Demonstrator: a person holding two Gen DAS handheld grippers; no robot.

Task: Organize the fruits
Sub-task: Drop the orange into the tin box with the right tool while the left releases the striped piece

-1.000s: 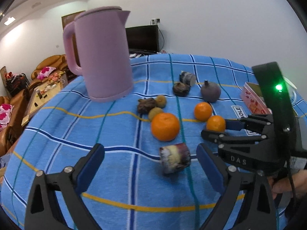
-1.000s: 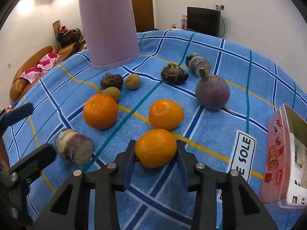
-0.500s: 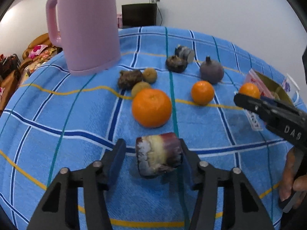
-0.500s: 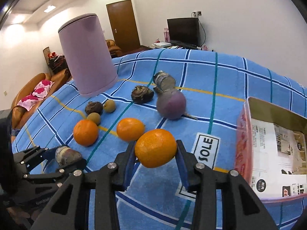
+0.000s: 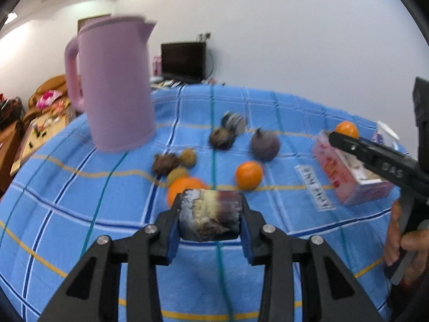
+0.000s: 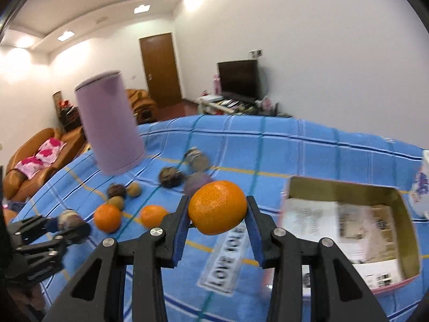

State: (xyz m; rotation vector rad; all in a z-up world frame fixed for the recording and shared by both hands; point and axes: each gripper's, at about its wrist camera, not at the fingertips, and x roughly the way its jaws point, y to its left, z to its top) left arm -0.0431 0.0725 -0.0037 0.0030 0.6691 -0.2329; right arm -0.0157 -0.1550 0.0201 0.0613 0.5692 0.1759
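Both grippers loaded: right gripper (image 6: 217, 212) clamping round orange mandarin (image 6: 217, 207) left of, probably nearest, open pink box (image 6: 348, 193); left gripper (image 5: 209, 216) clamping stubby purple-white cane chunk (image 5: 209, 214) crosswise.

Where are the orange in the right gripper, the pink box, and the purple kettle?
orange (image 6: 217, 207): right wrist view, middle of its peel between the fingers.
pink box (image 6: 346, 187): right wrist view, far inner wall of the open box.
purple kettle (image 5: 118, 83): left wrist view, middle of its body.
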